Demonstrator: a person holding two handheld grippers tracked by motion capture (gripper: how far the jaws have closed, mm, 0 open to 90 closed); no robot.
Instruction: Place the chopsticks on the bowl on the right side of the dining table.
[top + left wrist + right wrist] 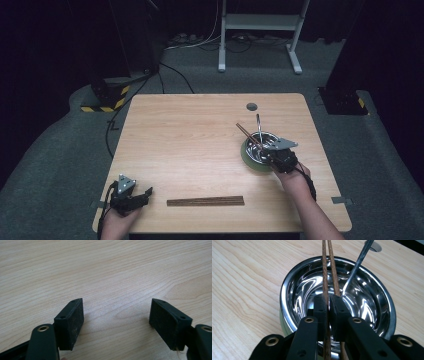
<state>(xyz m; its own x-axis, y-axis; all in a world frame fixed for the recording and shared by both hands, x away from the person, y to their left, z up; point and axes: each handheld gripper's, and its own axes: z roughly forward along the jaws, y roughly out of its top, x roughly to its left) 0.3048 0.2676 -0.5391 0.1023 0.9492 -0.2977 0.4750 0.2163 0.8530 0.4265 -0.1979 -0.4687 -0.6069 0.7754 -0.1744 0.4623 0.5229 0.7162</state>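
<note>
Where fingers (328,302) pinch, chopsticks (325,270) between, over bowl (287,290).

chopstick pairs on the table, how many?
2. One pair is clamped in the right claw over the steel bowl; the other pair lies flat near the front edge.

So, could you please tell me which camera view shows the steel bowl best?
The right gripper view: the steel bowl shows large there, shiny inside, with chopsticks and a spoon over it. In the high view, the steel bowl looks small, partly covered by the right gripper.
</note>
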